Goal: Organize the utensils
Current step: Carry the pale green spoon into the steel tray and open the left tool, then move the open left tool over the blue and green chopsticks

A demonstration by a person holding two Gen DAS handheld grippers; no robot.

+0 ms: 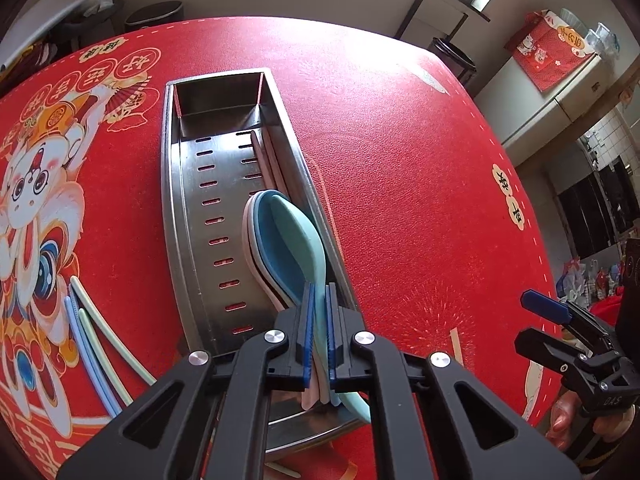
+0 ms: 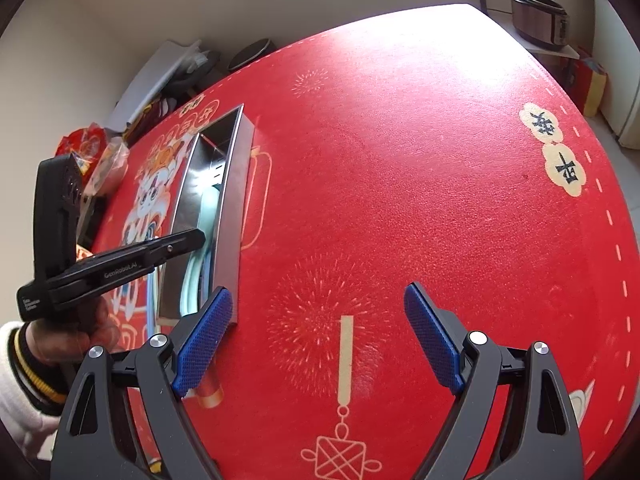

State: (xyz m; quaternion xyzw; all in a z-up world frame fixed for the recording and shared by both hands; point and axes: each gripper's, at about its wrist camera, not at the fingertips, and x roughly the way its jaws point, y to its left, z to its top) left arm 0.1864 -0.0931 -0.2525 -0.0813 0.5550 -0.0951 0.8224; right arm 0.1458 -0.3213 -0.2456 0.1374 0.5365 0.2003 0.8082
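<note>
Left wrist view: left gripper was clamped on stacked spoons, bowls lying at twelve o'clock in the tray, handles along its length. Chopsticks waited at nine (left hand nearer); right gripper gaped empty.

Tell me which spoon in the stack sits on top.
The mint-green spoon is on top, lying over the blue one and the pale pink one beneath; the left claw is shut on their handles inside the steel tray.
</note>
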